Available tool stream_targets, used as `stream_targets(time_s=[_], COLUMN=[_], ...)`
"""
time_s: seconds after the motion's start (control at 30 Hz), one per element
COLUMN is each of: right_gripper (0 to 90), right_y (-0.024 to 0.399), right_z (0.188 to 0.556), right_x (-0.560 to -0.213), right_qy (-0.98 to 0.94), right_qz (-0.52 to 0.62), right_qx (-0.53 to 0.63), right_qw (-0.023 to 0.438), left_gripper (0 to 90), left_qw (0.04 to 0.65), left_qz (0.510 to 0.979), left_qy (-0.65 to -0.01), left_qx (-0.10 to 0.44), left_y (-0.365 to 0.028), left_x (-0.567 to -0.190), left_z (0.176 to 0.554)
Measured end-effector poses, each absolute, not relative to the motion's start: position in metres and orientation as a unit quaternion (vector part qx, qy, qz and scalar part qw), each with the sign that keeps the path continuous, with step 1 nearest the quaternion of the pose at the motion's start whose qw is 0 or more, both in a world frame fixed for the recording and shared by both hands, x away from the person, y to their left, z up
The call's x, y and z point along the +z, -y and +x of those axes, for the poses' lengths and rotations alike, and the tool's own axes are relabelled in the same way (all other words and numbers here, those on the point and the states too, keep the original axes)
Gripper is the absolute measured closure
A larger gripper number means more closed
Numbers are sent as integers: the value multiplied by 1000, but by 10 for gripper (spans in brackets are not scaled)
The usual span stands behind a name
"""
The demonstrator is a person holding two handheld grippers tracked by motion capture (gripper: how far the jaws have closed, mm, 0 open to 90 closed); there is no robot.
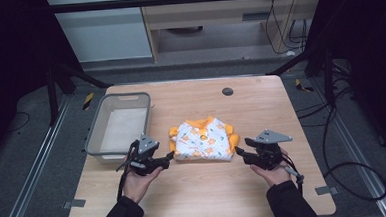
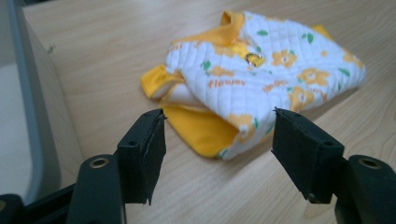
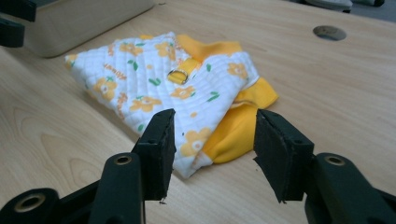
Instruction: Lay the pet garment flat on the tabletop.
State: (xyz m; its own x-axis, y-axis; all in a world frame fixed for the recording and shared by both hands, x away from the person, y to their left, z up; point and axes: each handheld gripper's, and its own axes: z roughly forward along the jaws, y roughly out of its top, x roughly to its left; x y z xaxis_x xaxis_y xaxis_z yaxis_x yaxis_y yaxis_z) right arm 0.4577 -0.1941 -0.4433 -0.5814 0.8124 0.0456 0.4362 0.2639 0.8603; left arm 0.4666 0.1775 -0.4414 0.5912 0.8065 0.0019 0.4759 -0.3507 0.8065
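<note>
A folded white quilted garment (image 1: 203,139) with orange flowers and yellow trim lies in the middle of the wooden table (image 1: 261,105). My left gripper (image 1: 169,156) stands open just left of it, its jaws either side of the garment's (image 2: 261,79) near yellow corner without touching. My right gripper (image 1: 238,150) stands open just right of it, jaws framing the garment's (image 3: 163,79) near corner and yellow sleeve. A metal ring sits on a yellow tab on top of the garment.
A grey plastic basket (image 1: 95,131) stands at the table's left, close behind my left gripper; its wall (image 2: 32,116) shows in the left gripper view. A round cable hole (image 1: 227,91) is at the back. Bare wood lies in front.
</note>
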Motion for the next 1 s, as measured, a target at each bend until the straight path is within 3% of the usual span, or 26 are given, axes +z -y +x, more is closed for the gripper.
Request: stream_targets(time_s=[0.47,0.7,0.8,1.0], right_gripper=[459,468,507,785], right_y=[173,163,161,162], right_z=[465,473,475,477], right_x=[-489,-502,-505,-502], right_qy=[-803,-821,-822,-822], right_qz=[401,395,397,400], right_qx=[405,378,375,370], right_qw=[171,163,163,165], left_gripper=[341,445,502,698], left_qw=[357,359,354,355], left_qz=[830,833,837,833], left_qy=[-384,-384,-382,-387], left_qx=[189,175,169,172], left_y=[-161,-155,-152,-147], left_x=[-477,-489,-493,-494], left_z=[475,484,485,487])
